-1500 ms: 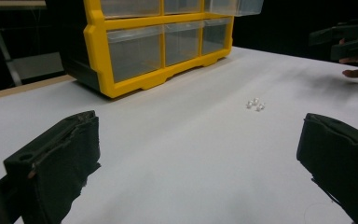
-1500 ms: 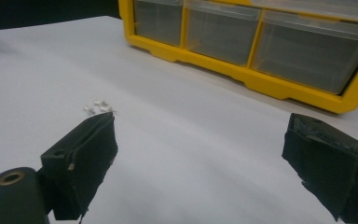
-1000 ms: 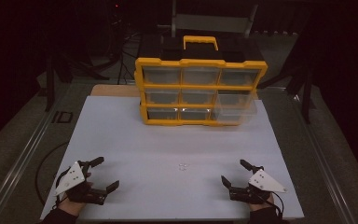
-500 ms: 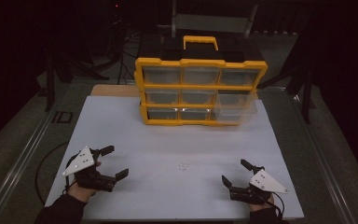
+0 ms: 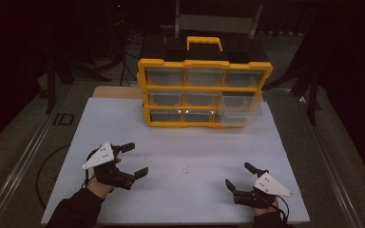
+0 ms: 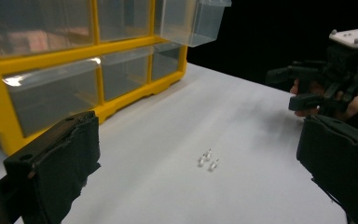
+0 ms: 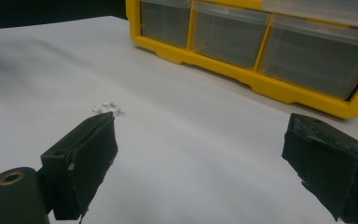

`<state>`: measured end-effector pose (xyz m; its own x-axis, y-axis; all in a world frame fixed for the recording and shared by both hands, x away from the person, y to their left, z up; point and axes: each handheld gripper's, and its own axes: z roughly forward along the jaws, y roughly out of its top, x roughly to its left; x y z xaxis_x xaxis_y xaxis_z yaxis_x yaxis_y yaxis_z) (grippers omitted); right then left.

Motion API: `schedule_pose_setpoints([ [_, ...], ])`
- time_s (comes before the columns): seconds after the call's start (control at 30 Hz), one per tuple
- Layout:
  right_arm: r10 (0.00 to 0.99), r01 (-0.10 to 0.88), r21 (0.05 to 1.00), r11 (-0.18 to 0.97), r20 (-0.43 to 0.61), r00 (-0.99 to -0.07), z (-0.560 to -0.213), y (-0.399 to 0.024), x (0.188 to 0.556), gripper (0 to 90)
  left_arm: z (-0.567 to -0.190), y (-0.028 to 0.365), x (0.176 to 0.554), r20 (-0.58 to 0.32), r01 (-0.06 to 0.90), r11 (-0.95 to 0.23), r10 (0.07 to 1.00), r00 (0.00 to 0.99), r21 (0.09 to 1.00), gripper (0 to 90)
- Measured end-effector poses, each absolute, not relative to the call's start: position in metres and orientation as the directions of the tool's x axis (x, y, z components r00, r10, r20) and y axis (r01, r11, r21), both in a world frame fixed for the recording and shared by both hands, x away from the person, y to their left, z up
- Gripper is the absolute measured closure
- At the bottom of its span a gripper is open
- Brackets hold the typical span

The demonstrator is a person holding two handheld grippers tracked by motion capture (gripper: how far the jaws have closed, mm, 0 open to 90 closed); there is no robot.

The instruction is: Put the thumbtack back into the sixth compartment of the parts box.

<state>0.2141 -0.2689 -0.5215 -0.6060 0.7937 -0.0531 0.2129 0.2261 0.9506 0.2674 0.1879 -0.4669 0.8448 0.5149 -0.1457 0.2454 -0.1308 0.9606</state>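
Small clear pieces (image 5: 186,169) clustered on white table (image 5: 180,142), near centre, between both grippers, touched by neither. Left gripper (image 5: 132,160) held low at near left, jaws wide, angled toward pieces. Right gripper (image 5: 241,176) held near right, jaws wide. Yellow drawer cabinet (image 5: 202,90) seen far.

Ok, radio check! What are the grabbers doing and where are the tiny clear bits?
Left gripper open, empty. Right gripper open, empty. Tiny clear bits on white table between them, untouched. Path clear; one drawer of yellow organizer pulled out.
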Motion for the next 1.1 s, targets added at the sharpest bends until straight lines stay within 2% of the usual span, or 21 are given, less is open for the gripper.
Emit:
schedule_pose_setpoints([
  [0.33,0.796,0.214,0.954,0.211,-0.041,-0.604,-0.521,-0.270,0.215,9.5,-0.472,0.159,0.286,-0.139,0.247,-0.177,0.469,0.872,0.953,0.2],
  [0.53,0.796,0.209,0.954,0.213,-0.045,-0.603,-0.520,-0.269,0.214,9.4,-0.476,0.134,0.294,-0.127,0.251,-0.267,0.408,0.904,0.930,0.2],
  [0.57,0.796,0.212,0.954,0.211,-0.042,-0.603,-0.520,-0.270,0.214,9.4,-0.477,0.130,0.295,-0.109,0.243,-0.299,0.401,0.910,0.923,0.9],
  [0.7,0.798,0.211,0.953,0.216,-0.047,-0.601,-0.520,-0.270,0.214,9.5,-0.484,0.116,0.298,-0.137,0.257,-0.316,0.355,0.925,0.913,2.7],
  [0.77,0.798,0.210,0.953,0.216,-0.048,-0.601,-0.520,-0.269,0.214,9.4,-0.487,0.109,0.301,-0.151,0.285,-0.333,0.376,0.914,0.899,4.3],
  [0.8,0.797,0.209,0.953,0.218,-0.050,-0.602,-0.520,-0.269,0.214,9.4,-0.489,0.107,0.303,-0.154,0.280,-0.339,0.355,0.922,0.898,4.7],
  [0.83,0.797,0.206,0.953,0.223,-0.057,-0.601,-0.520,-0.269,0.214,9.5,-0.489,0.103,0.304,-0.122,0.267,-0.366,0.373,0.920,0.892,6.0],
  [0.9,0.796,0.210,0.953,0.220,-0.051,-0.603,-0.520,-0.268,0.215,9.4,-0.489,0.099,0.307,-0.183,0.301,-0.330,0.345,0.921,0.895,7.3],
  [0.97,0.796,0.207,0.953,0.221,-0.054,-0.602,-0.520,-0.268,0.214,9.5,-0.488,0.092,0.307,-0.113,0.253,-0.379,0.355,0.928,0.890,9.1],
  [1.03,0.796,0.205,0.956,0.212,-0.047,-0.603,-0.519,-0.268,0.214,9.4,-0.487,0.088,0.312,-0.136,0.277,-0.395,0.349,0.927,0.876,15.3],
  [1.1,0.796,0.208,0.956,0.208,-0.041,-0.604,-0.519,-0.268,0.214,9.4,-0.489,0.085,0.315,-0.117,0.255,-0.416,0.328,0.937,0.873,15.3],
])
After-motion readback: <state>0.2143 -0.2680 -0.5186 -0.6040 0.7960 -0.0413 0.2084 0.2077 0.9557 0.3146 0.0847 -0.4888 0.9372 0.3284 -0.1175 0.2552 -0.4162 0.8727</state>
